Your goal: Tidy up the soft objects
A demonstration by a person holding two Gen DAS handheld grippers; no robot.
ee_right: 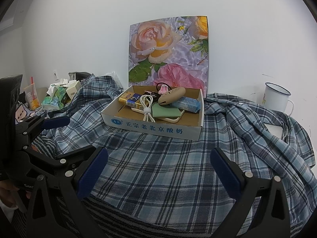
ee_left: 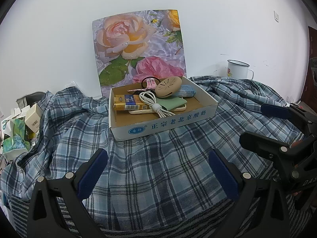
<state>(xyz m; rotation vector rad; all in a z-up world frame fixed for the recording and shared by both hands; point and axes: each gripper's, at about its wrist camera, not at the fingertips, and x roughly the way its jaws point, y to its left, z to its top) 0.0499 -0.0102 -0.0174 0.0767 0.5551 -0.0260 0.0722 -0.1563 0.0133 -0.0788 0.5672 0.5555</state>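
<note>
A blue plaid shirt (ee_left: 158,168) lies spread and rumpled over the surface; it also shows in the right wrist view (ee_right: 168,158). A shallow cardboard box (ee_left: 164,125) stands on it, holding a white cable (ee_left: 152,103), a green cloth (ee_left: 174,102), a tan pouch (ee_left: 168,87) and other small items; the box also shows in the right wrist view (ee_right: 154,128). My left gripper (ee_left: 158,170) is open and empty just above the shirt, in front of the box. My right gripper (ee_right: 158,170) is open and empty beside it, and shows in the left wrist view (ee_left: 263,125).
A floral panel (ee_left: 138,45) leans on the white wall behind the box. A white enamel mug (ee_left: 237,69) stands at the back right. Tissue packs and small cartons (ee_left: 17,132) are piled at the left. A striped cloth (ee_left: 138,224) lies under the shirt's near edge.
</note>
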